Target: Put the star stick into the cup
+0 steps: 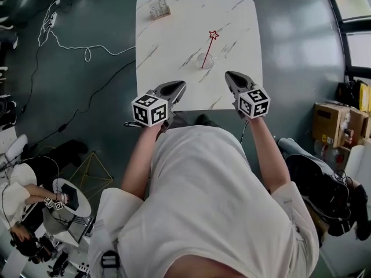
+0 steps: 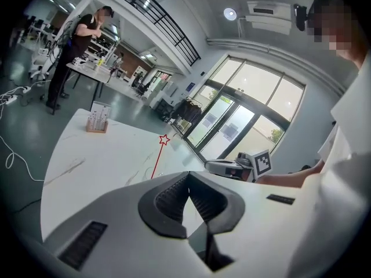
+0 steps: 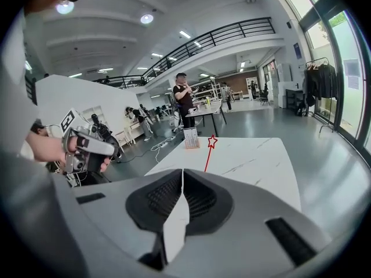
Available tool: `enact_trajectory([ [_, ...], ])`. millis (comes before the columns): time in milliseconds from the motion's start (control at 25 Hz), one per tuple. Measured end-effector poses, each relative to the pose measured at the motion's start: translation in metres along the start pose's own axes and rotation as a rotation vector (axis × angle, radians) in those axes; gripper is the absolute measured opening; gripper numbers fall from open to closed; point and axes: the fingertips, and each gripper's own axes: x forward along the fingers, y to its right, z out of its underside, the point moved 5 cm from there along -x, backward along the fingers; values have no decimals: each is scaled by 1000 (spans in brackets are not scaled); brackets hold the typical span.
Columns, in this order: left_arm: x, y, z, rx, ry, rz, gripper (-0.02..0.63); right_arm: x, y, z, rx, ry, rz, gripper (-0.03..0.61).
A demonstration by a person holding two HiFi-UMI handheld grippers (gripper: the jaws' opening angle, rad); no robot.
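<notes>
Beyond the left gripper (image 1: 179, 86) and right gripper (image 1: 229, 75), jaws pressed together, star stick (image 1: 207, 51) stands in the cup (image 1: 205, 63).

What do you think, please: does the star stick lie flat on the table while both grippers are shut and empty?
No: the head view shows the star stick leaning in the cup. The left gripper and right gripper are shut and empty.

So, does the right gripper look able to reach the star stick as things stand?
Probably yes: only bare table lies between the right gripper and the star stick standing in the cup. Its jaws are shut and would need opening first.
</notes>
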Motion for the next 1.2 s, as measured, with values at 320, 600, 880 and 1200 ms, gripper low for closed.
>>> enact_trajectory([
  [320,-9,44,21,-24,75,-83,14,-58,3,-3,-34,81,-46,29],
  [600,-14,89,36,10,144,-143,14,-115,1,1,-51,141,-99,29],
  [880,-24,132,53,35,206,-184,14,-155,8,23,-24,177,-101,29],
  [1200,-39,150,70,46,205,-198,14,-178,3,20,-18,221,-95,29],
])
